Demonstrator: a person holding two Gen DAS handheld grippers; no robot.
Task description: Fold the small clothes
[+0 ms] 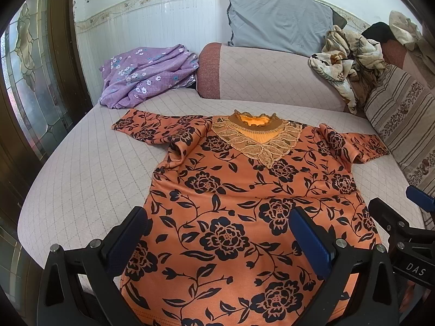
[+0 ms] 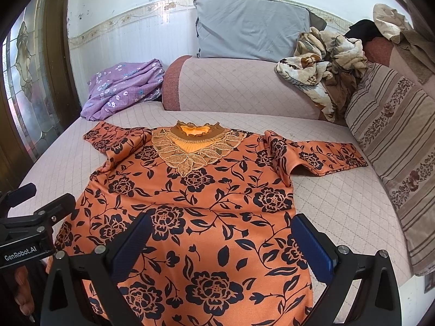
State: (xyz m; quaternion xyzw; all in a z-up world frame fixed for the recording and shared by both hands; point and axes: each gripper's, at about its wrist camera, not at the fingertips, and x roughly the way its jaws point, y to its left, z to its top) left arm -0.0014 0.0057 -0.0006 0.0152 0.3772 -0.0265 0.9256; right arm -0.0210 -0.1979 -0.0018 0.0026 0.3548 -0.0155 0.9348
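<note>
Left wrist view showed the orange floral top [image 1: 244, 203] spread flat on the bed [image 1: 81, 176], hem (lower frame) lying between the open jaws of both the left gripper [image 1: 217, 233] and the right gripper [image 2: 221, 240].

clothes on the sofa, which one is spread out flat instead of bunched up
The orange top with black floral print, lying flat on the seat with its sleeves out. The purple flowered garment and the cream patterned one sit crumpled.
</note>
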